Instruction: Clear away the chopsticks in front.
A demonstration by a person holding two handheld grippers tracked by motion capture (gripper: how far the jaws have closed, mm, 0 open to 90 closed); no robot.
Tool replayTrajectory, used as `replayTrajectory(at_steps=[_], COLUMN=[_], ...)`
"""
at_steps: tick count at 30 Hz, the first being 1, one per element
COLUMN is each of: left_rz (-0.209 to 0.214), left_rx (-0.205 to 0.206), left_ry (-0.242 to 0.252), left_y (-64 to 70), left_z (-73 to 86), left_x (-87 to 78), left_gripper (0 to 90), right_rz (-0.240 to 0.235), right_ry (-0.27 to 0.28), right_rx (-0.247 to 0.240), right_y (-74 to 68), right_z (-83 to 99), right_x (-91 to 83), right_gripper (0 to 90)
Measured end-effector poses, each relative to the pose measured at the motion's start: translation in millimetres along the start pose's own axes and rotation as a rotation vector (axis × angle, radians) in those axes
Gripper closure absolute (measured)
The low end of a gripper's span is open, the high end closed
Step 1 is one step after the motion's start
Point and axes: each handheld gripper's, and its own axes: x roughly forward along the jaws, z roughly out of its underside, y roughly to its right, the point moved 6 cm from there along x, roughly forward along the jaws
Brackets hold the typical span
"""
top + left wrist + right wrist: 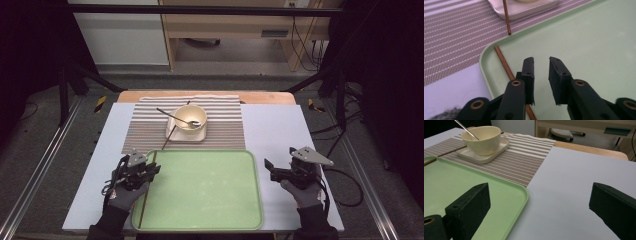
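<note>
Jaws apart on both: left gripper [541, 75] over a chopstick [503, 62] whose lower end it hides; right gripper [539, 205] empty.

A pale wooden desk [235, 30] stands against the far wall, beyond the worktop [280, 135]; a white cabinet [117, 35] sits just left of the desk, dark cables [305, 47] hang at its right end, grey floor [40, 140] spreads before it, black frame bars [200, 10] crossing overhead

Even overhead light falls on the pale worktop [280, 150] while its surroundings sink into darkness; shadows are soft, and close-up gripper parts look slightly blurred.
</note>
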Motion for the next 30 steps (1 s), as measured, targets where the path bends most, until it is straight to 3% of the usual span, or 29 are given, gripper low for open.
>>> replayTrajectory(at_steps=[6, 11, 19, 30], left_rz=[0.027, 0.021, -0.008, -0.017], left_rx=[-0.034, -0.025, -0.012, -0.035], left_ry=[0.042, 0.072, 0.104, 0.142], left_y=[-3.8, -8.9, -18.9, -32.8], left_z=[-15.2, -25.9, -45.8, -74.8], left_x=[-3.3, -7.2, -3.8, 14.0], left_gripper=[50.0, 41.0, 34.9, 31.3], right_rz=[0.003, 0.002, 0.007, 0.010], right_ry=[0.003, 0.008, 0.002, -0.003], right_rx=[0.002, 0.008, 0.006, 0.005], right_y=[0.8, 0.9, 1.1, 1.8], right_z=[-0.9, -2.1, -1.5, -1.2], right_x=[-0.4, -0.7, 0.8, 1.7], right_gripper=[3.8, 3.8, 3.9, 4.1])
